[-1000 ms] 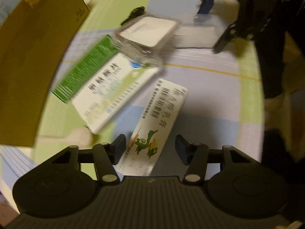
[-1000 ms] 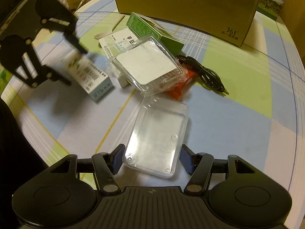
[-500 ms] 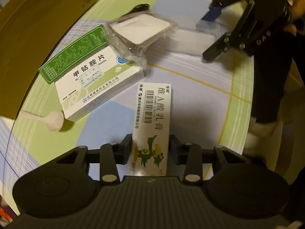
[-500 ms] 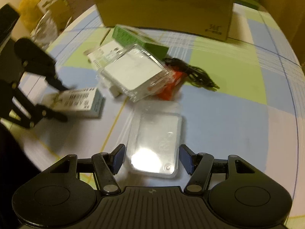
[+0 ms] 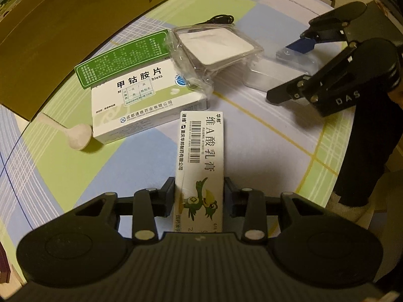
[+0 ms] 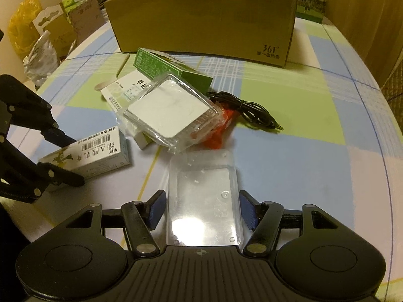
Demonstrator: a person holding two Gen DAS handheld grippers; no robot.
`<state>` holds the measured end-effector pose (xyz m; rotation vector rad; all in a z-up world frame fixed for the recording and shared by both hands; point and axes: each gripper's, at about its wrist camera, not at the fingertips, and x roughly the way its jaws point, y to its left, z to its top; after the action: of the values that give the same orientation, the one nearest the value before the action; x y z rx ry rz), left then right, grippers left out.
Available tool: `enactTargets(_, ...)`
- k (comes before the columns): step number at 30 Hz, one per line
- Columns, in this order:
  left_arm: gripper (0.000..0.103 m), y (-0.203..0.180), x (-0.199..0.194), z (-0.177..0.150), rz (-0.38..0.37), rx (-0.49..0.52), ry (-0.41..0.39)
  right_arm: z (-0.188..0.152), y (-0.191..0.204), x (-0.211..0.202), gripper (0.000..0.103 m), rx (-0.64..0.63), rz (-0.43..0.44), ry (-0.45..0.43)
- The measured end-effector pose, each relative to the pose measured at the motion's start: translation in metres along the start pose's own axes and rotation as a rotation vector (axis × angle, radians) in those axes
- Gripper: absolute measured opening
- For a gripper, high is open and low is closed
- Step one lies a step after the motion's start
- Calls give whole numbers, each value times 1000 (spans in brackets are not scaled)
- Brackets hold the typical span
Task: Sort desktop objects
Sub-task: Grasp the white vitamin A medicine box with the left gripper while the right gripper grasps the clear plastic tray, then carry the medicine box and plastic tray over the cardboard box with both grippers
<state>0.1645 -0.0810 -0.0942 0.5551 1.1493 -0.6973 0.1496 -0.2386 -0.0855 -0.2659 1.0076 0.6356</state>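
At the far edge of the checked counter [image 6: 289, 156] stands an open cardboard box [image 6: 201, 17]. Nearer lie a white tablet carton [image 5: 141, 103], a clear plastic case [image 6: 168, 112] leaning on it, and a black audio cable [image 6: 248, 109]. The left hand-held gripper [image 5: 199, 196] has closed on the long ointment box [image 5: 201, 161]. The right hand-held gripper [image 6: 201, 207] straddles a clear plastic lid [image 6: 204, 197], its pads just beside the edges, contact unclear.

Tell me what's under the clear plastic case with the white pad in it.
The clear plastic case rests tilted on the white medicine box and the green box. Orange plastic pokes out beneath its right edge, beside the black cable. Anything else below is covered.
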Motion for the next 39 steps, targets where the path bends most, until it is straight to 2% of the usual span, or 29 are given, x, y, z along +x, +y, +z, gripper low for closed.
enactTargets(1, 34, 0, -1, -1, 2, -5, -3, -1, 0, 0, 55, -6, -6, -2)
enactTargets(2, 35, 0, -1, -1, 21, -61, -3, -2, 1, -1, 54, -14, -17, -4)
enactTargets(9, 36, 0, -2, -1, 36, -94, -10, -9, -1, -7, 53, 7, -7, -7)
enactTargets(19, 33, -1, -3, 1, 44, -143, -1, -15, -2, -21, 53, 44, 11, -26)
enactTargets(25, 33, -4, -17, -4, 78, -150, -4, -16, -3, -35, 53, 59, 14, -52)
enactTargets(39, 33, -3, -69, -5, 162, -246, -37, -12, -1, -74, 53, 74, 22, -130)
